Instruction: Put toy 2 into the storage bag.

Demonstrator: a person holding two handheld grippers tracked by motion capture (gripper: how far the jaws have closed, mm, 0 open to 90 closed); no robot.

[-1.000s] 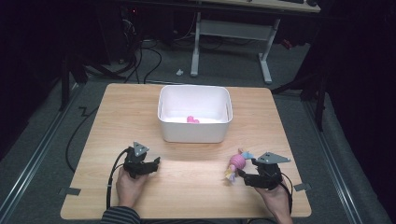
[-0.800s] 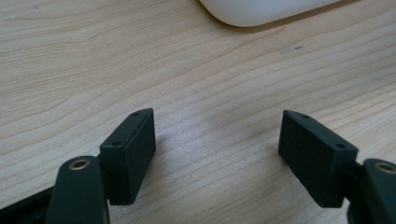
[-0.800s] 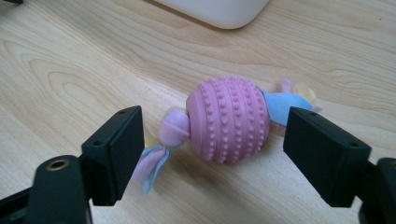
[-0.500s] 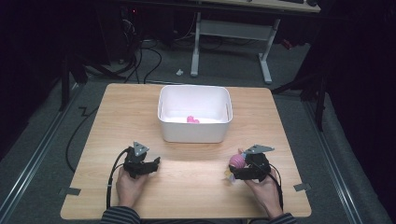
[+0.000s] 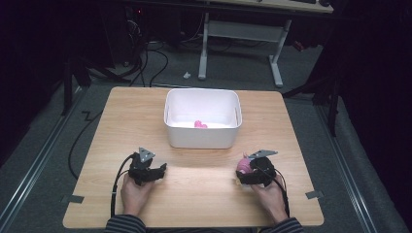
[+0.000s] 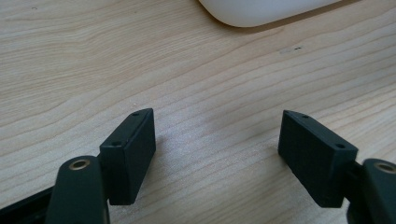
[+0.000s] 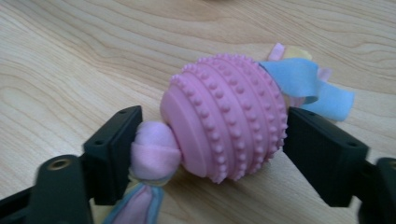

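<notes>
A pink knobbed rubber ball toy (image 7: 229, 116) with pink, blue and yellow fabric strips knotted through it lies on the wooden table (image 5: 204, 194). My right gripper (image 7: 212, 135) has just been closing around it. One jaw touches the pink fabric knot and the other touches the ball's far side. In the high view the toy (image 5: 243, 165) sits at the tips of my right gripper (image 5: 245, 172), at the table's right front. My left gripper (image 6: 217, 140) rests low over bare wood with its jaws wide apart and nothing between them, at the left front (image 5: 160, 170).
A white plastic bin (image 5: 203, 92) stands at the middle back of the table with a small pink object (image 5: 200, 124) inside; its rounded corner (image 6: 261, 9) shows beyond my left gripper. Desk legs and cables lie on the floor behind the table.
My right gripper has moved left and down to the pink toy, which lay beside its tips before and now sits between its jaws. The left gripper has stayed still.
</notes>
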